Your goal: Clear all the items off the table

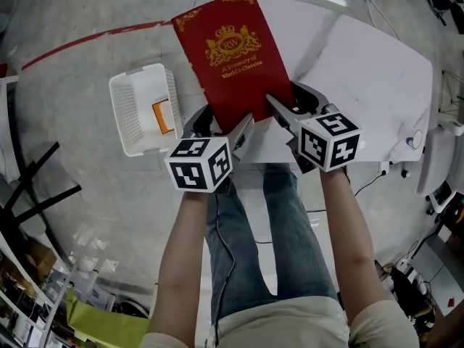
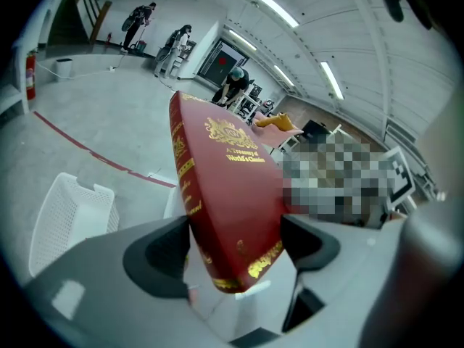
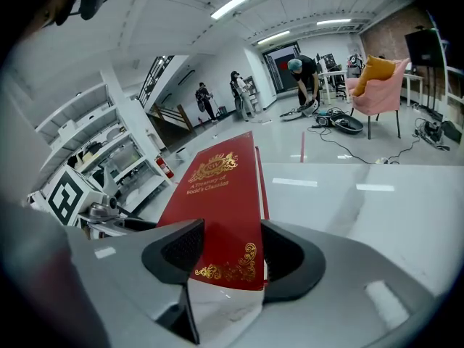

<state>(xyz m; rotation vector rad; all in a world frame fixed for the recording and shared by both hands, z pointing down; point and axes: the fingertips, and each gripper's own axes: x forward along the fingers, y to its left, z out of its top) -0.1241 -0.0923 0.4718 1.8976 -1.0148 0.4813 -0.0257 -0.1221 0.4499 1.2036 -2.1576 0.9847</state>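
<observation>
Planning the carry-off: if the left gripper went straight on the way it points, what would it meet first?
The red book clamped in its jaws; past that, probably the white table, though depth is unclear.

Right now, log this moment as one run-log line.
left gripper: shut on red gold-printed hardcover book | right gripper: shut on book

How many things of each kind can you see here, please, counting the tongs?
Book: 1
Basket: 1
Orange item in the basket: 1
Table: 1
Tongs: 2, the left tongs and the right tongs, both clamped on the book
Total: 6
</observation>
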